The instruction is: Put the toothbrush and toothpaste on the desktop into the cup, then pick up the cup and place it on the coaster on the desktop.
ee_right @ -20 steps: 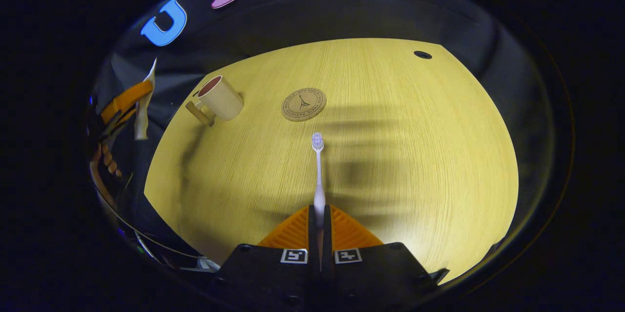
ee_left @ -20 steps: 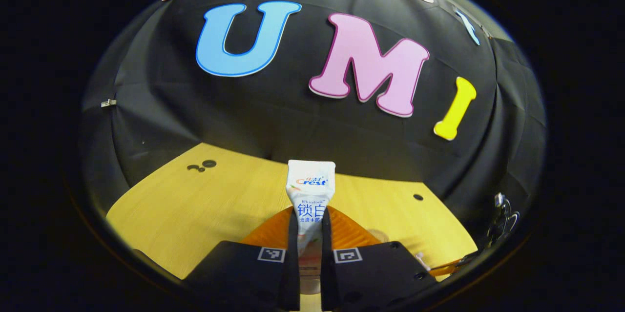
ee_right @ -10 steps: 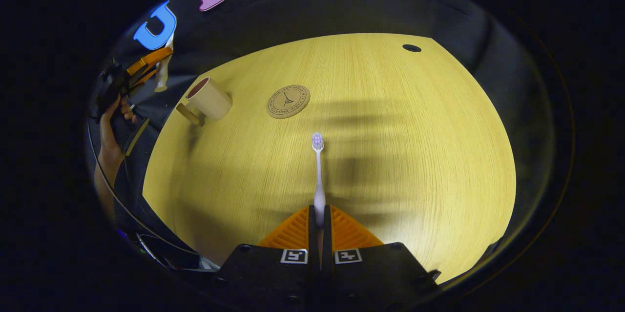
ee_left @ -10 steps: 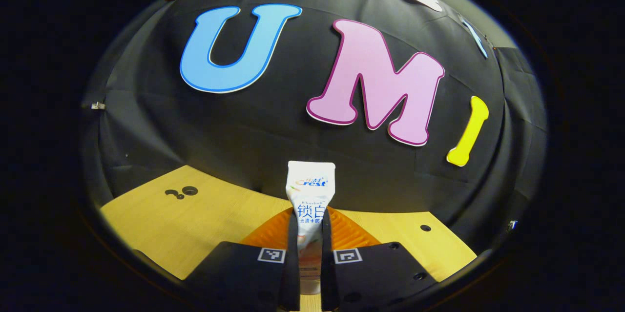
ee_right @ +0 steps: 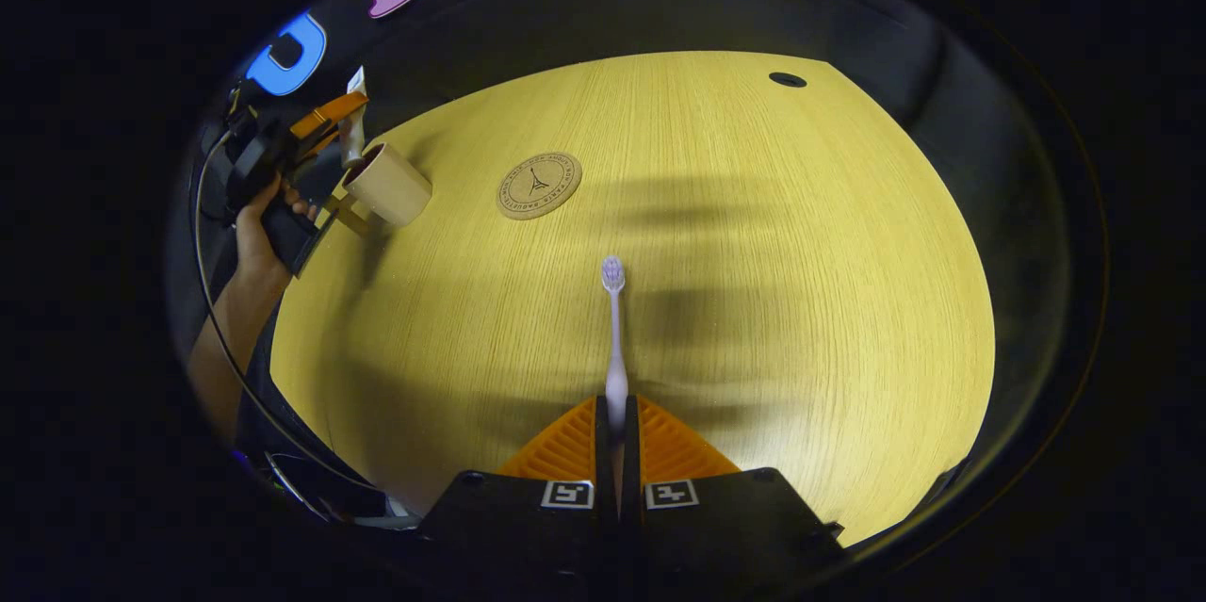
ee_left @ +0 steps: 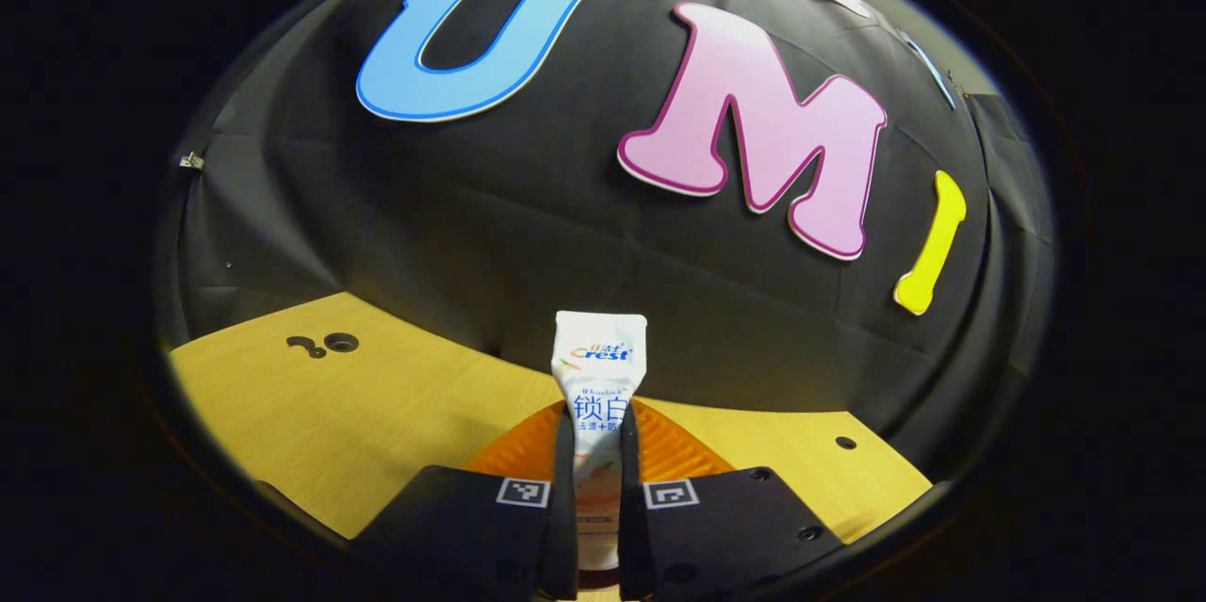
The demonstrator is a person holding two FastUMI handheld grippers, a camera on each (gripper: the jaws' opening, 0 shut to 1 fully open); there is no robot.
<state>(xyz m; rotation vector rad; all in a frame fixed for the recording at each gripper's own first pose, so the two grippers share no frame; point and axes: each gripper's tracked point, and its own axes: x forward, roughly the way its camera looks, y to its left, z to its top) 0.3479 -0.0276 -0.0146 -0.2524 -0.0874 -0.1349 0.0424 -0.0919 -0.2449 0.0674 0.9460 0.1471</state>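
Toothpaste (ee_left: 599, 366): clamped between both fingers of the left gripper (ee_left: 595, 451), crimped end pointing ahead and upward toward the booth wall (ee_left: 490, 225), cap end hidden low between the fingers.
Toothpaste, from across the desk: seen small in the right gripper view (ee_right: 354, 126), long axis near upright, lower end right at the mouth of the cup (ee_right: 388, 185); whether already inside the rim or just above it, impossible to tell.
Cup: upright at the far left of the desktop (ee_right: 754, 282), handle facing the near-left, apart from the coaster (ee_right: 539, 186) lying to its right.
Left gripper and hand (ee_right: 259, 225): hard by the cup, plainly the nearer of the two.
Toothbrush (ee_right: 614, 338): pinched at its handle in the closed right gripper (ee_right: 616, 437), bristle head forward, long axis running straight ahead, held clear above the middle of the desktop.
Bearing for the toothbrush: cup well off to the front-left of the brush head, coaster between, slightly left of the line.
Likely next: lowering and release of the toothpaste into the cup; brush needing a swing left and a tip toward vertical afterward.
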